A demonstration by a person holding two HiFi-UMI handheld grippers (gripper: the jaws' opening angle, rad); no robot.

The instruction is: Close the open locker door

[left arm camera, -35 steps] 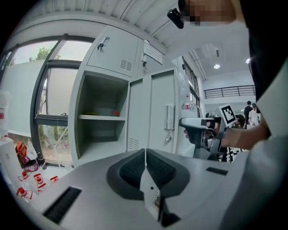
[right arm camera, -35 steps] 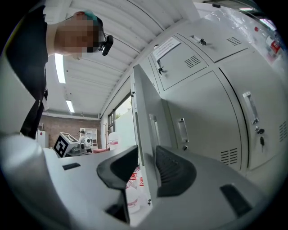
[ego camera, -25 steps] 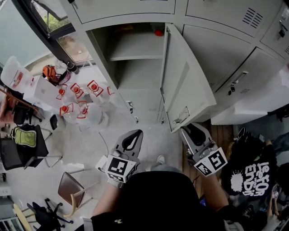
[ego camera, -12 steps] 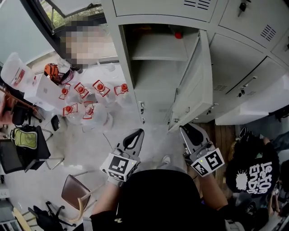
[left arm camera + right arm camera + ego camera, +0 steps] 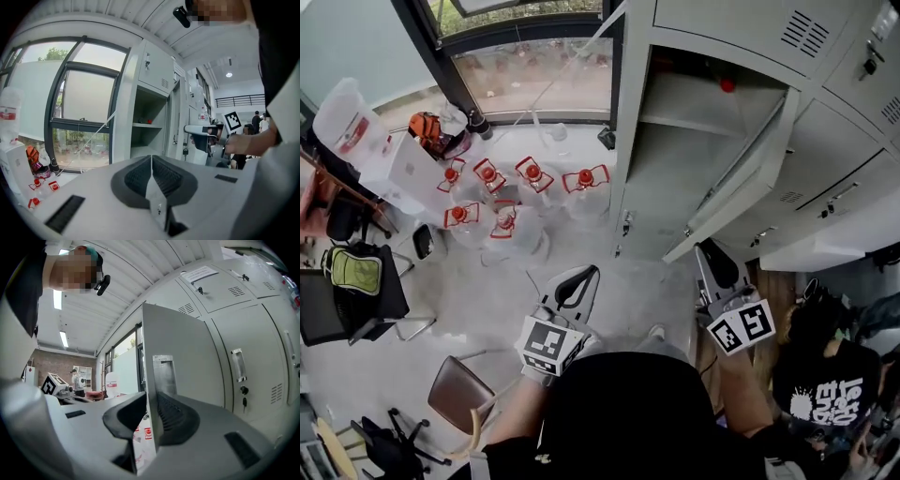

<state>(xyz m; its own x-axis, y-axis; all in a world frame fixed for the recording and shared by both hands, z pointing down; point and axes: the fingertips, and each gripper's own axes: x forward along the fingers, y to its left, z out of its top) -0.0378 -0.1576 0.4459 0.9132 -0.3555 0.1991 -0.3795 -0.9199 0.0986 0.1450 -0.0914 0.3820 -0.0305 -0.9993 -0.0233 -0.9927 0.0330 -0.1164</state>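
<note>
The locker door (image 5: 742,173) stood half open in the upper right of the head view. The right gripper (image 5: 713,258) seemed to pinch its edge. The left gripper (image 5: 575,284), at lower centre, had its jaws pressed together.

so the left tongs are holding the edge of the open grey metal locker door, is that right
Not the left: the right tongs hold the edge of the open grey metal locker door, as the right gripper view shows. The left tongs are shut on nothing.
</note>
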